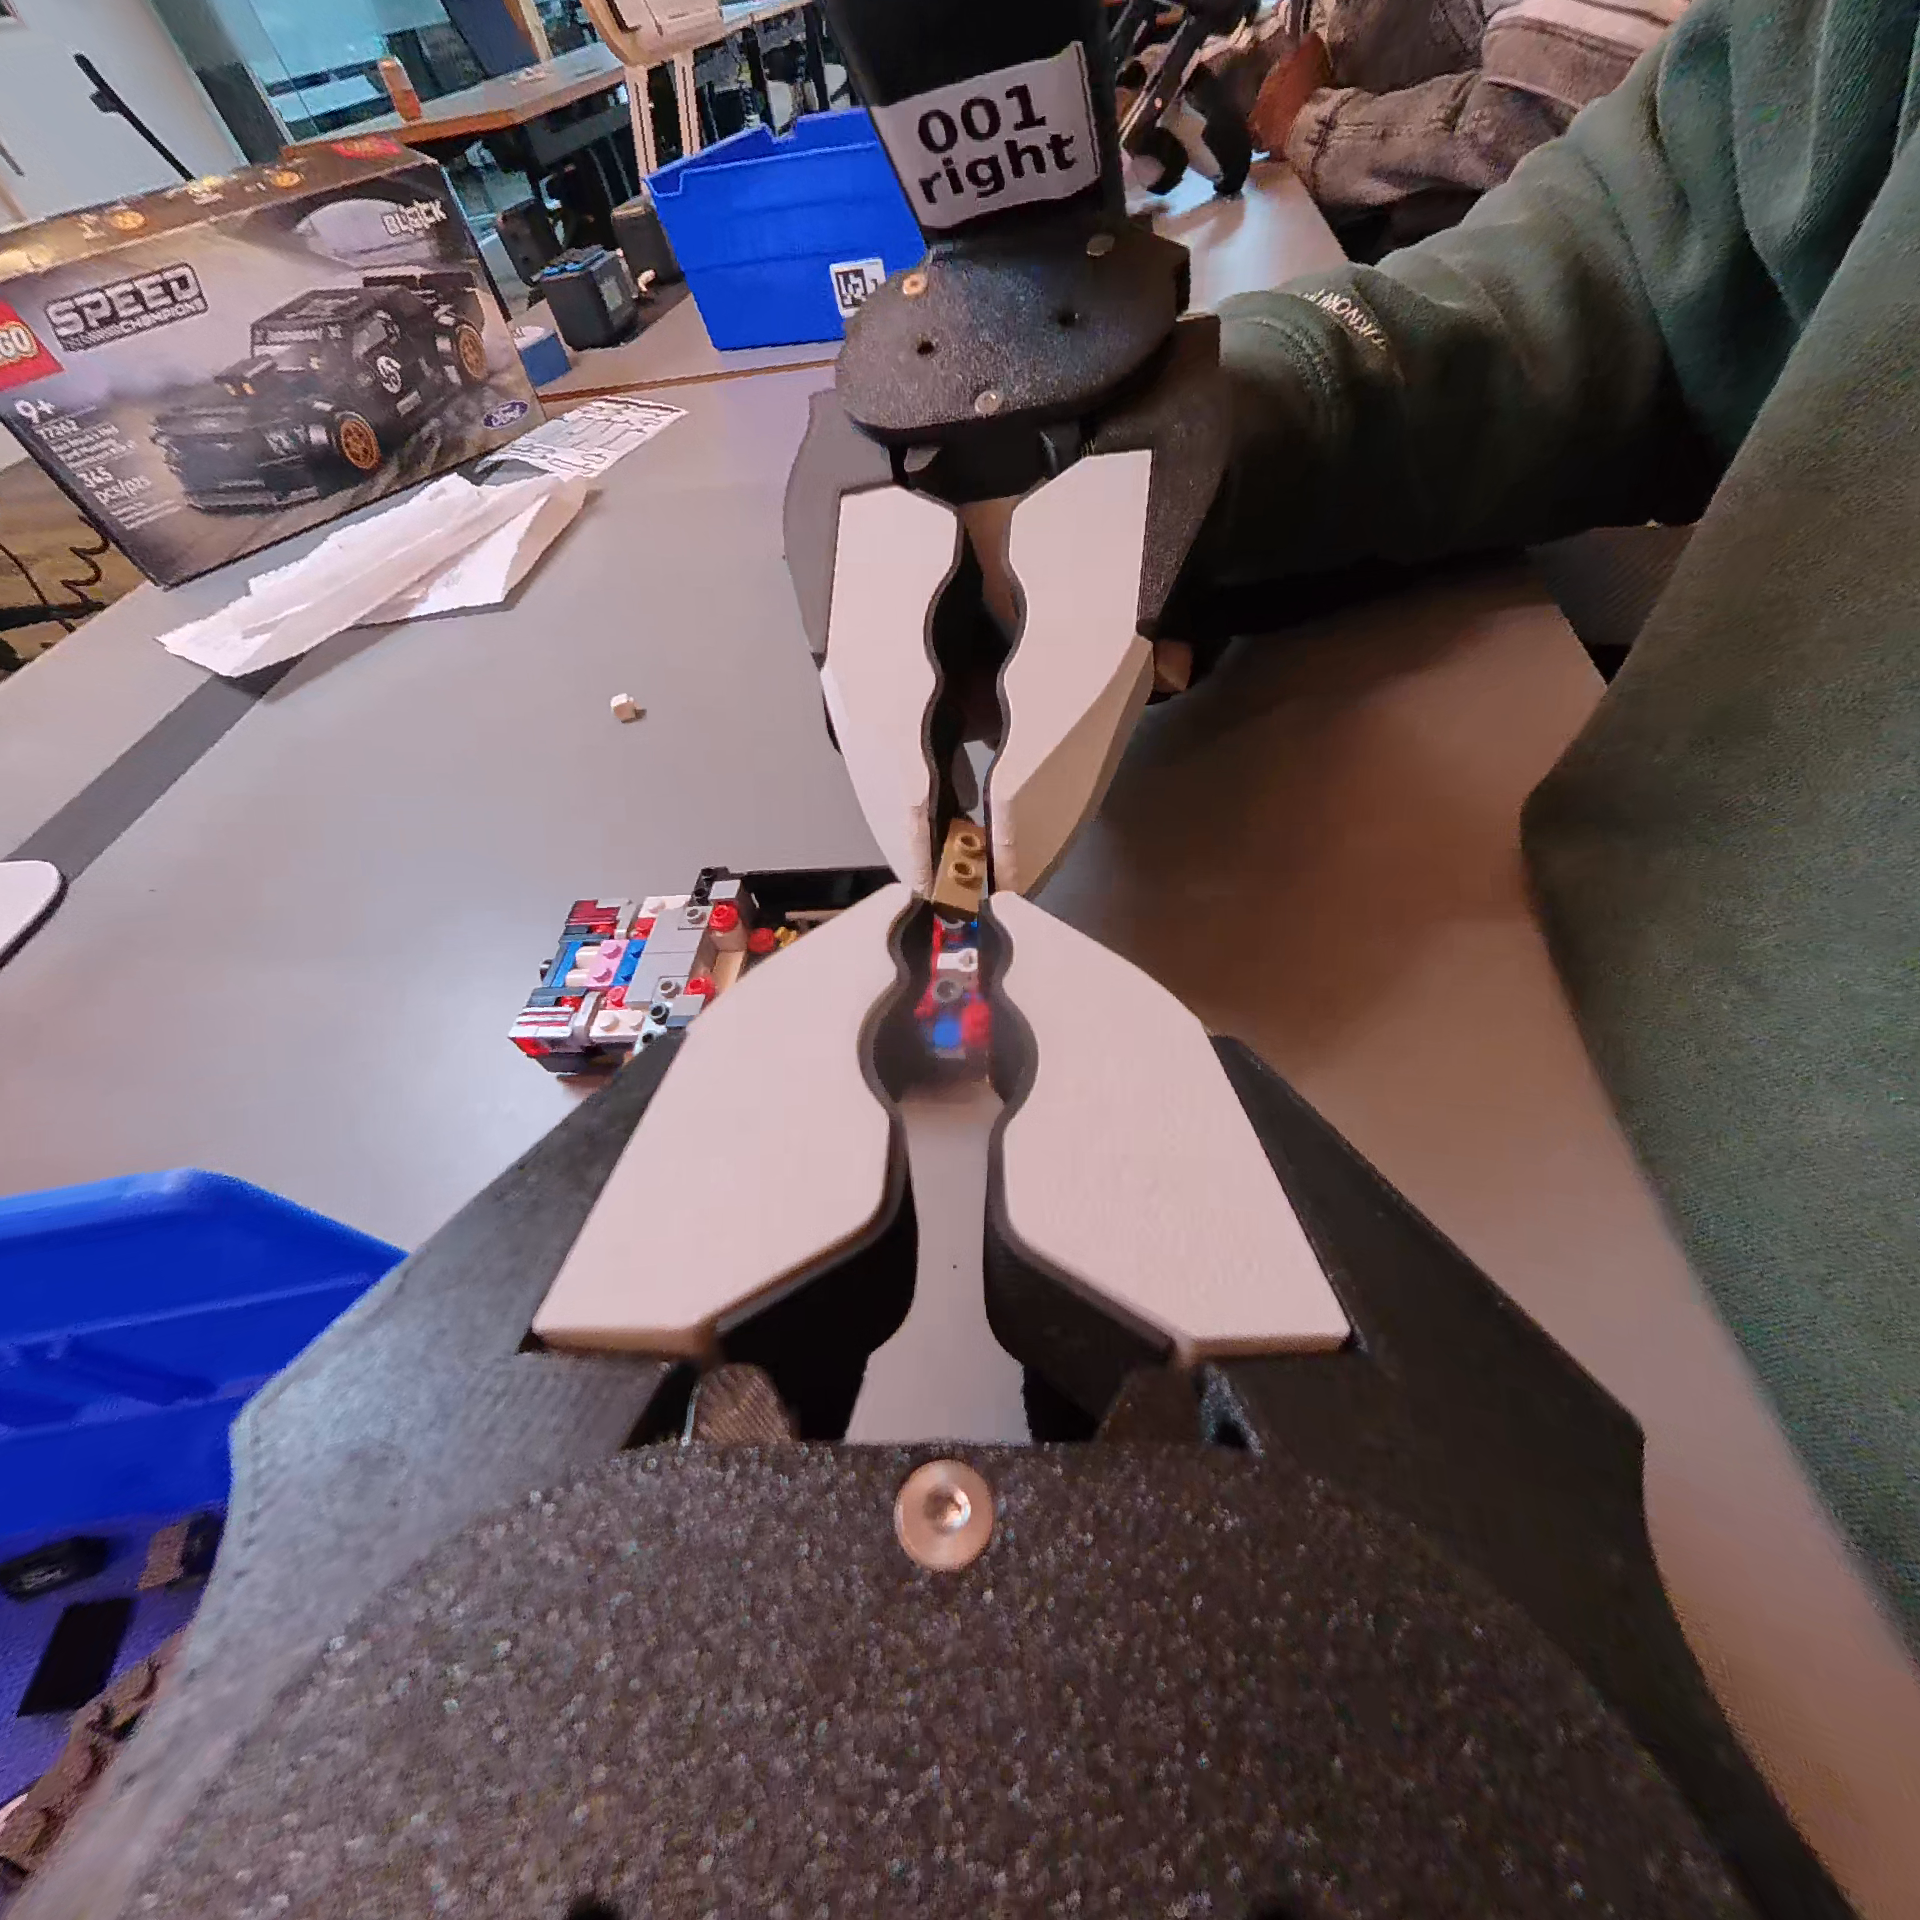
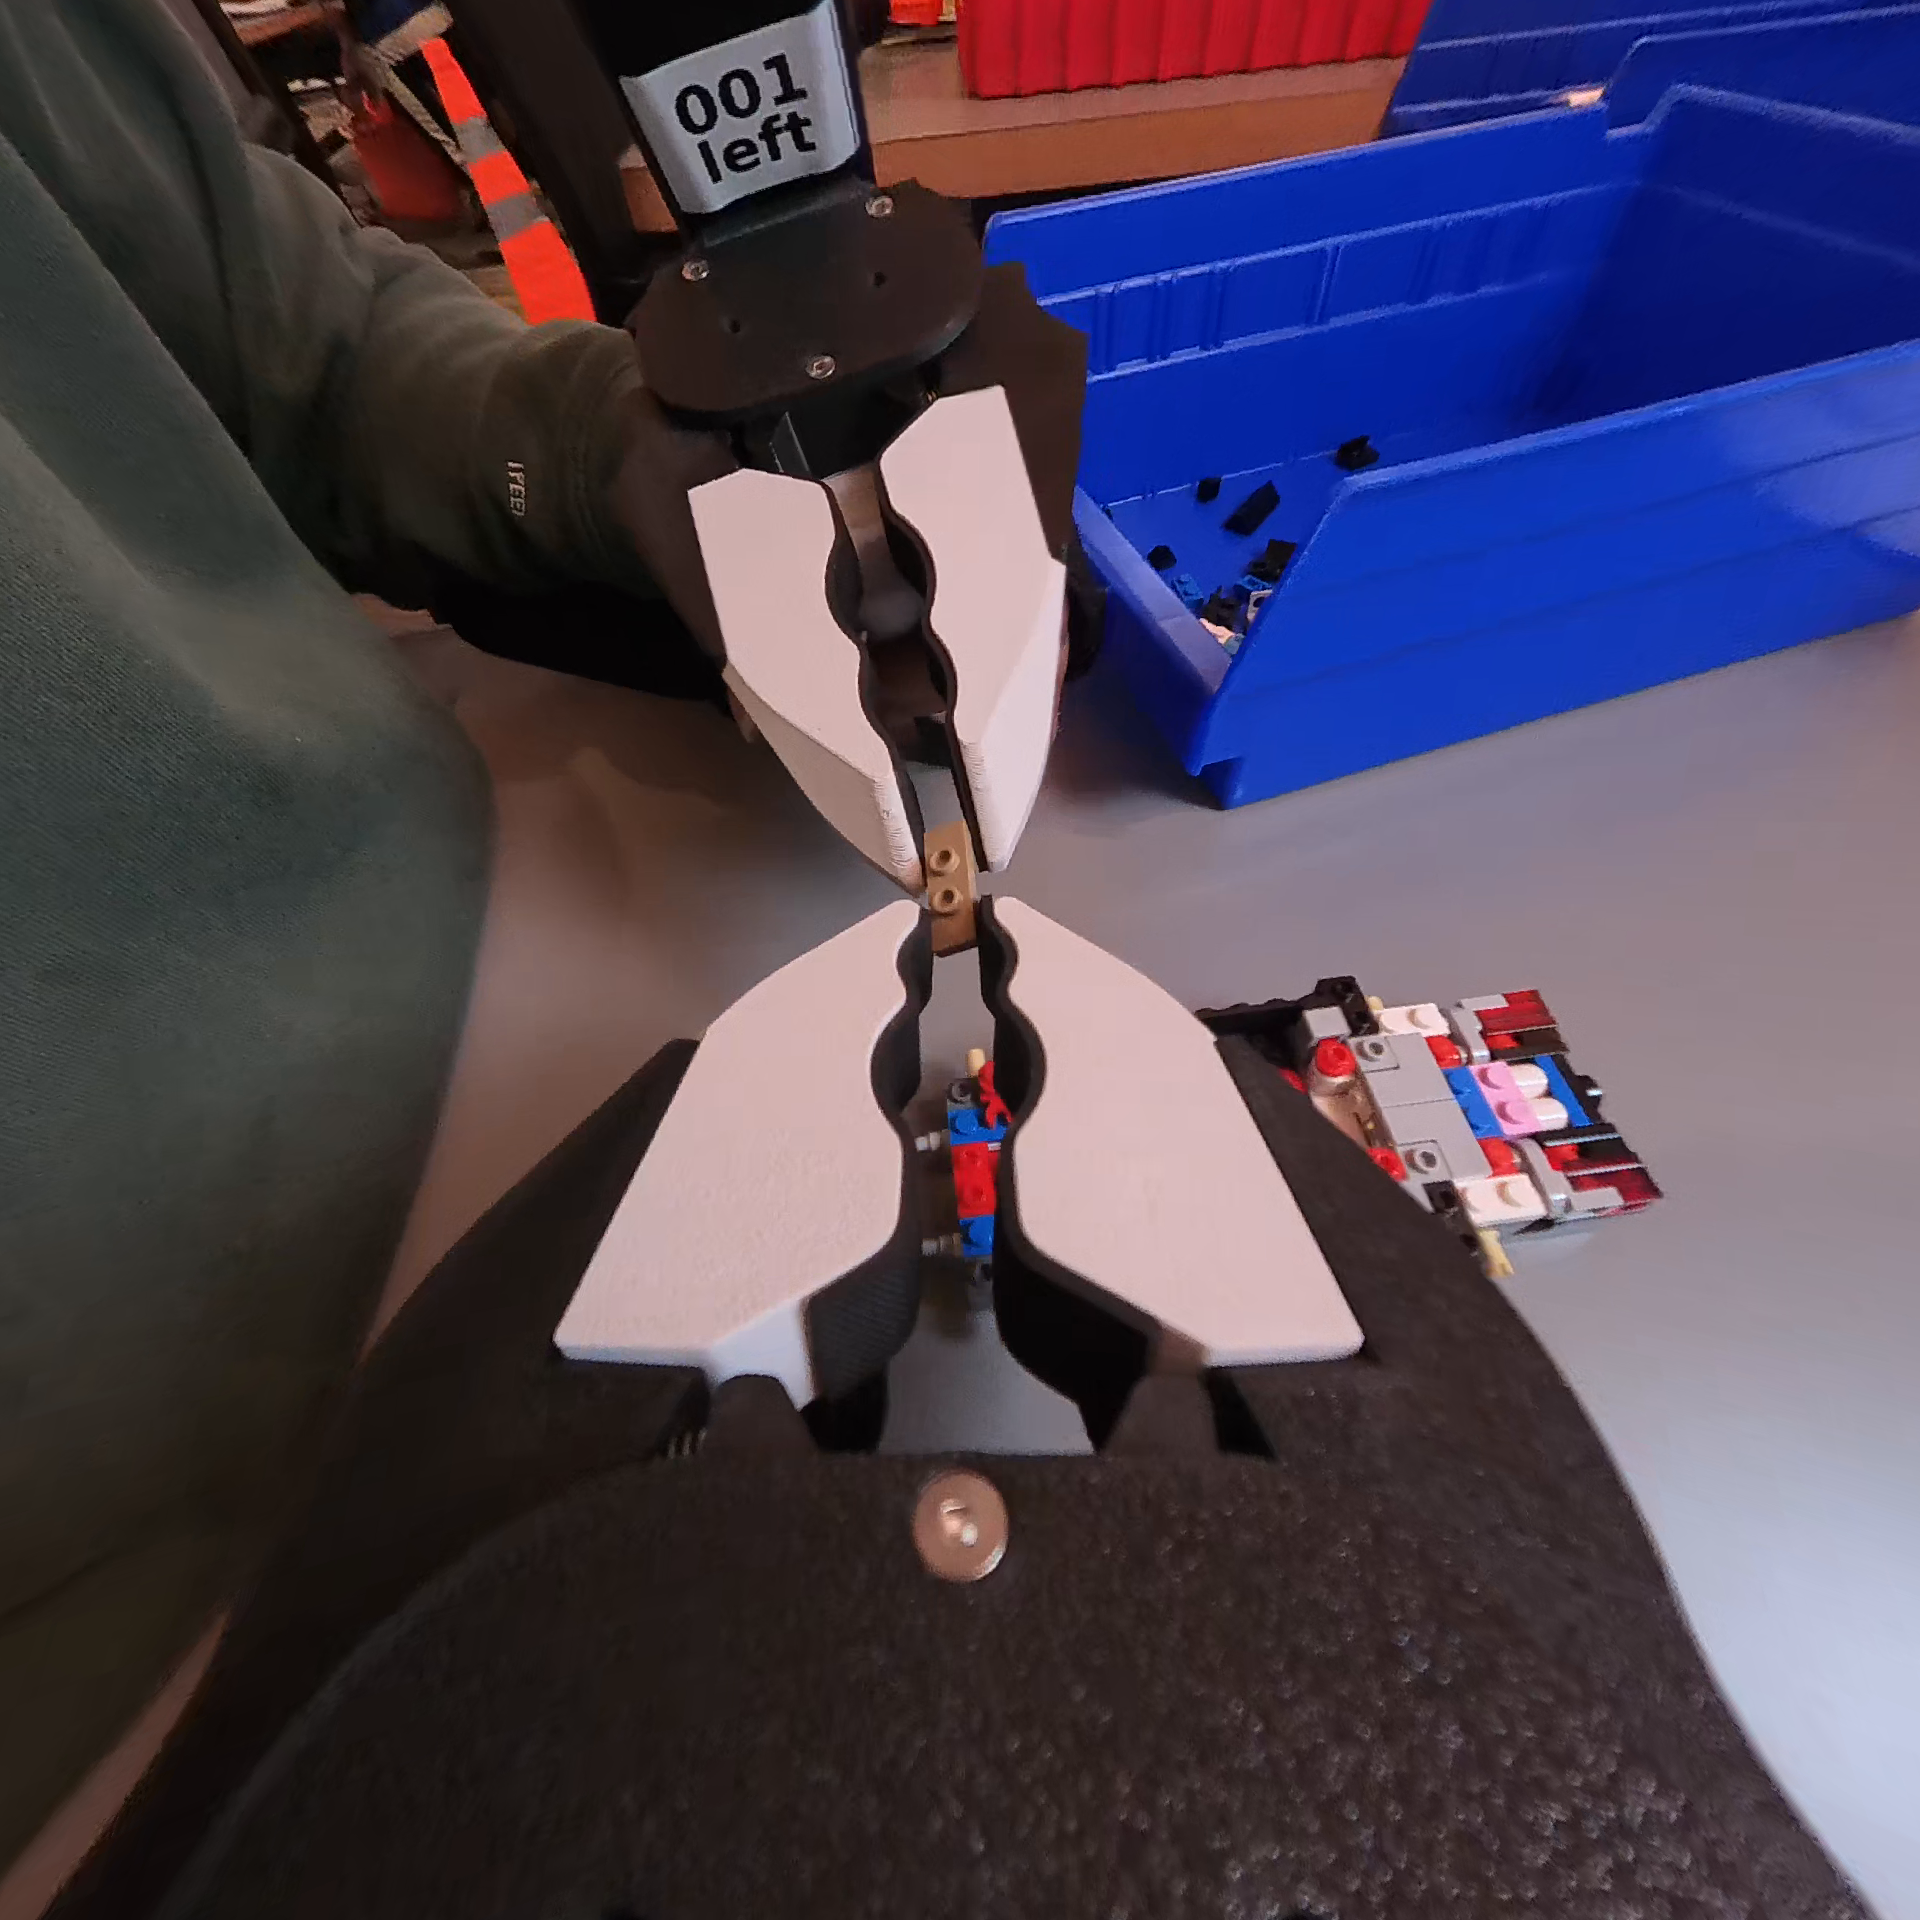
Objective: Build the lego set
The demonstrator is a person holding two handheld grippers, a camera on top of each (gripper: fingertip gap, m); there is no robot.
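A small tan brick with two studs (image 1: 960, 864) is held in the air between both grippers, which meet tip to tip over the grey table. My left gripper (image 1: 948, 902) is shut on its near end. My right gripper (image 1: 971, 883) comes in from the far side and is shut on the other end. In the right wrist view the brick (image 2: 948, 881) sits between my right gripper (image 2: 953, 916) and the left gripper (image 2: 949, 875). The part-built multicoloured lego car base (image 1: 644, 966) lies on the table below, also seen in the right wrist view (image 2: 1455, 1112).
The lego set box (image 1: 239, 353) and white paper sheets (image 1: 395, 561) lie at the far left. A loose small tan piece (image 1: 623, 708) lies on the table. Blue bins (image 2: 1455, 623) hold loose pieces; another blue bin (image 1: 135, 1351) is at the near left. Green sleeves flank both grippers.
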